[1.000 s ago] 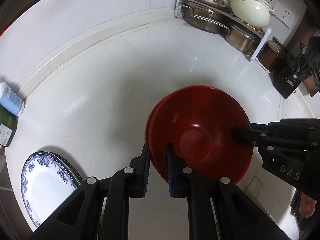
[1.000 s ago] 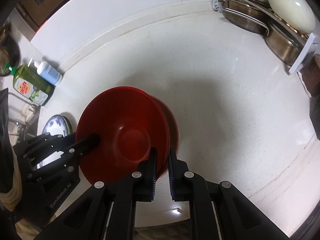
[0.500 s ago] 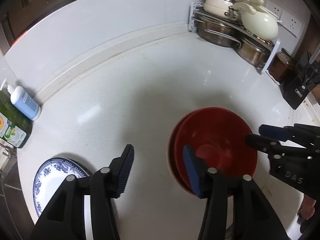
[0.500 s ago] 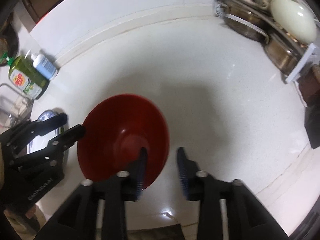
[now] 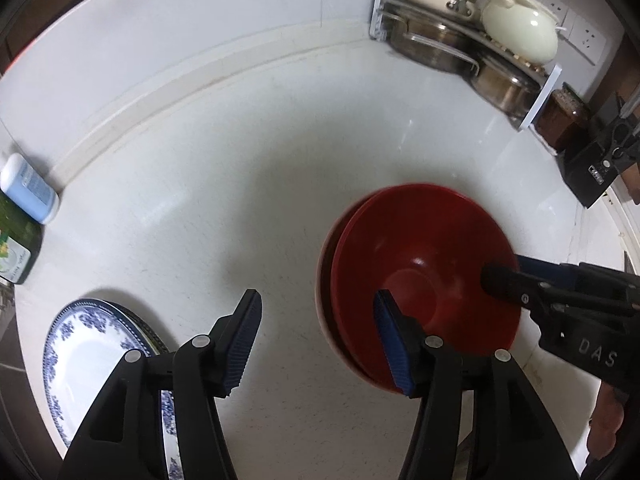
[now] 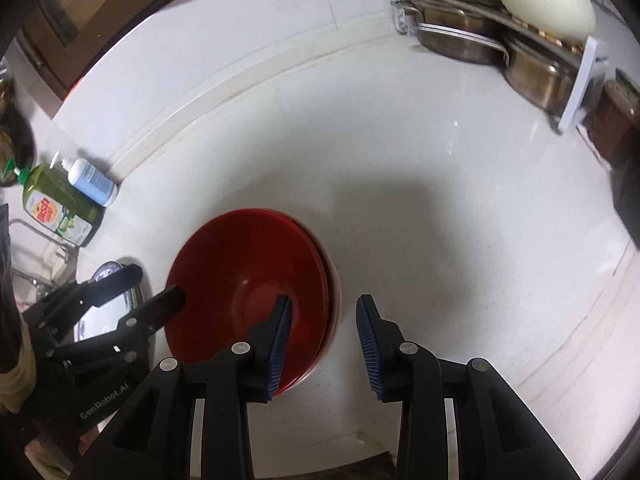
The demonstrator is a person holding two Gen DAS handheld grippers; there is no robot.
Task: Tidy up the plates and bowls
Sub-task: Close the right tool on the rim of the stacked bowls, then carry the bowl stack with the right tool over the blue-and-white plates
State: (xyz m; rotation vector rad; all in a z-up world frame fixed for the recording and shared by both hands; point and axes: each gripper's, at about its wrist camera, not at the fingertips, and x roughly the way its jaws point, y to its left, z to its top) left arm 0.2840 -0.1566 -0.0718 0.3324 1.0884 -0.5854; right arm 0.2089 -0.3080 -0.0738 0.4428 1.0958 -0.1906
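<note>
1. Left gripper [image 5: 316,340] has its jaws spread wide with nothing between them. Its right finger sits over the near rim of the red bowls, its left finger hangs over bare counter.
2. Right gripper [image 6: 324,334] is also spread apart and empty. Its left finger is over the inside of the top bowl, its right finger is out over the white countertop [image 6: 440,200].
3. Red bowls [image 5: 424,284] are nested, one inside another, sitting on the counter between the two grippers. You can see the lower one's rim poking out along one edge.
4. Blue-and-white floral plate [image 5: 80,352] lies flat on the counter to the left of the bowls, well apart from them, partly hidden behind the left gripper's body. A darker rim shows under it, so it looks stacked on something.
5. Back corner has a white rack of steel pots [image 5: 436,46] with a cream lidded pot [image 5: 520,28] on top.
6. Green dish soap bottle [image 6: 56,208] and a light blue pump bottle [image 6: 92,182] stand side by side at the far left edge.
</note>
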